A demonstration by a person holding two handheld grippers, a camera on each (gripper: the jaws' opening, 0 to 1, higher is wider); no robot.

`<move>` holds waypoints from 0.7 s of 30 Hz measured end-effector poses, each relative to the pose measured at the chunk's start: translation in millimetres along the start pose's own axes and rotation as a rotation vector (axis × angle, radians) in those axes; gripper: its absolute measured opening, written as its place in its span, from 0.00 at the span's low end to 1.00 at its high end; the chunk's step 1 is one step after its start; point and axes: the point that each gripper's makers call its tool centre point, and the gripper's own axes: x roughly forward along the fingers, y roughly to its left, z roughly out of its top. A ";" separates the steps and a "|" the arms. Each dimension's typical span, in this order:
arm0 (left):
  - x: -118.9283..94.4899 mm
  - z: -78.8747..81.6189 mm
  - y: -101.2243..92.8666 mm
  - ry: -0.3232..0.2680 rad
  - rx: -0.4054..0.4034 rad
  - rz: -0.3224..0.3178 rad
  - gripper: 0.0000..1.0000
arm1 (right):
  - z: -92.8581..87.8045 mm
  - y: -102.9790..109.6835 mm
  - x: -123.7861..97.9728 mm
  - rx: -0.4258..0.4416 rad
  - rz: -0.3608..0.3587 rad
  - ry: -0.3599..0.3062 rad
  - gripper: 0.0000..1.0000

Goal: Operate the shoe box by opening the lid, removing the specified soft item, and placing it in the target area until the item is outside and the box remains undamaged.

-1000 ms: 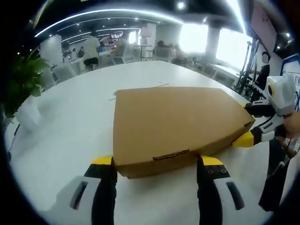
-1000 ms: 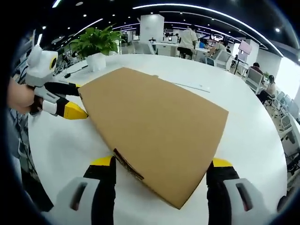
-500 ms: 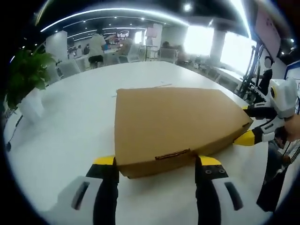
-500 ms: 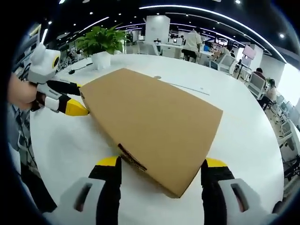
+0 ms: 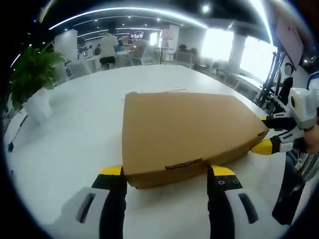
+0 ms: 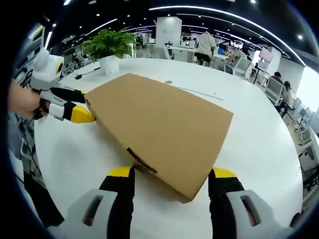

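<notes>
Bright office space lies behind a wide white counter (image 5: pixel 75 149), with a potted plant (image 5: pixel 30 79) at its far edge and people seated at desks in the distance. On the counter lies the shoe box (image 5: pixel 184 129), a flat brown cardboard carton with its lid down flush all round — no gap shows along any edge that can be seen.

So the task looks to be at its very start. The lid is not yet lifted, the soft item is hidden inside, and nothing in either view marks a target area.

The left claw (image 5: pixel 167 174) is spread wide, its two yellow-tipped jaws standing either side of the box's near corner, just beside the cardboard; whether they touch it cannot be told. In the right gripper view the right claw (image 6: pixel 172 177) is likewise spread, straddling another corner of the box, where a small dark tab (image 6: pixel 142 162) sits on the lid's edge. Neither claw pinches anything.

Each claw also shows from the other's view, with a hand behind it, its yellow tip right at the box's side.

Left to do, by my reading: raise the lid gently, take out the item, set it down outside.
</notes>
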 end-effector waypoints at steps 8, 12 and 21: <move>-3.5 -4.4 -3.2 -0.001 -0.027 0.023 0.66 | -3.0 0.4 1.1 0.015 0.027 0.031 0.58; -6.9 -7.3 -5.4 -0.001 -0.042 0.032 0.66 | -6.0 -2.1 0.3 -0.035 0.024 0.056 0.56; -12.4 -13.3 -9.4 0.005 -0.066 0.055 0.65 | -7.8 -1.2 -1.7 -0.052 0.036 0.062 0.55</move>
